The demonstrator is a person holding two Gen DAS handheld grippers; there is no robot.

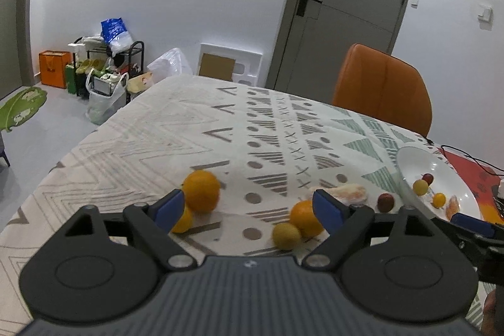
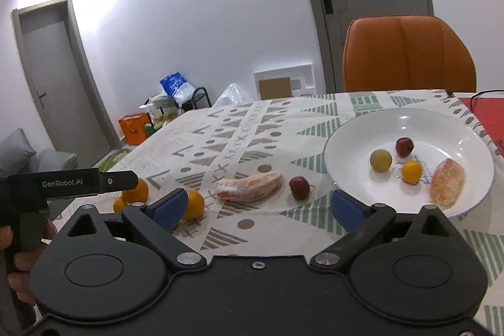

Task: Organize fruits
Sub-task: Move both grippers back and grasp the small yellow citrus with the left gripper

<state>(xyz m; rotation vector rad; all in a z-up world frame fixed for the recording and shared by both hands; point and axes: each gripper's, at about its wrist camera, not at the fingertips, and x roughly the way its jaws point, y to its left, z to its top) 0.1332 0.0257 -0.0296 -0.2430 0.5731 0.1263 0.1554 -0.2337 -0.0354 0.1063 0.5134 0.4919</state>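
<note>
I am working over a table spread with a cream cloth printed in grey and green geometric shapes (image 2: 252, 128), an orange chair (image 2: 406, 52) behind it and a grey door beyond. The thing I judge to be next is the peeled, pinkish-orange citrus segment (image 2: 250, 187), lying on the cloth ahead of my right gripper (image 2: 256, 207) and almost centred between its blue pads. Its long axis runs left to right, roughly along the line between the pads, so I would turn the wrist to close across its narrow width. The right jaws stand wide and empty. A small dark red round fruit (image 2: 299, 187) sits just right of the segment, and the white shallow bowl (image 2: 346, 134), already holding four pieces, is further right. My left gripper (image 1: 249, 207), also spread wide and empty, faces the oranges (image 1: 201, 191), so the right is nearer the segment.
</note>
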